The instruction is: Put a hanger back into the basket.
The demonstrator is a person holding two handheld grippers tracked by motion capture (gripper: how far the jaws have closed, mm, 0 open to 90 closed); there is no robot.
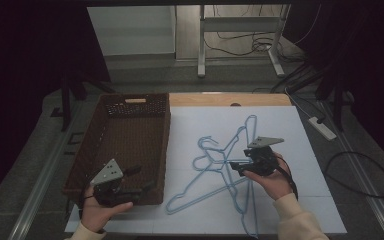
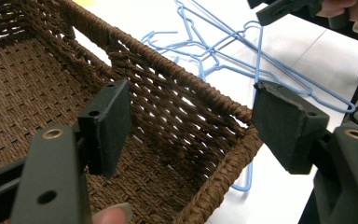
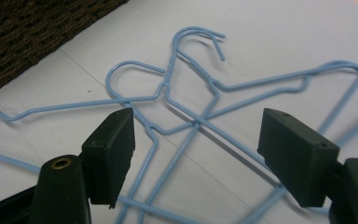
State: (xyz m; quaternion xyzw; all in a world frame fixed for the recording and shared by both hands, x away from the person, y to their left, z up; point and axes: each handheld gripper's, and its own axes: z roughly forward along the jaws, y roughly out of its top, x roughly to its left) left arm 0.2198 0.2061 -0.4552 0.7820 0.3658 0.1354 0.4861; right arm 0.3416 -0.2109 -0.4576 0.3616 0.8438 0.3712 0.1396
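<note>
Your left tongs point(image 1: 130, 185) hang over the near right corner of the wicker basket point(image 1: 100, 150), jaws spread wide apart with nothing between them; in the left gripper view the basket's braided rim runs straight through the gap. Your right tongs point(image 1: 236, 167) hover above the tangle of blue wire hangers point(image 1: 220, 165), also parted and empty, pointing left toward the spot where the hanger necks cross. In the right gripper view those crossing wires lie on the sheet below and between the two jaws, and I cannot tell whether either jaw touches them.

Going down in size: the counter point(image 1: 220, 99) has a pale wooden top, most of it covered by a white sheet point(image 1: 280, 130) with faint seam lines. The basket sits along the sheet's left edge, a deep dark brown rectangle of tight weave with a slot handle cut into its far wall and an open lattice band beneath its rim. Nothing lies inside it.

The hangers rest just right of the basket, thin light blue wire bent into triangles with kinked shoulders, overlapping at different angles. Two curved hooks point(image 3: 200, 39) lie close together, near the basket side of the pile.
</note>
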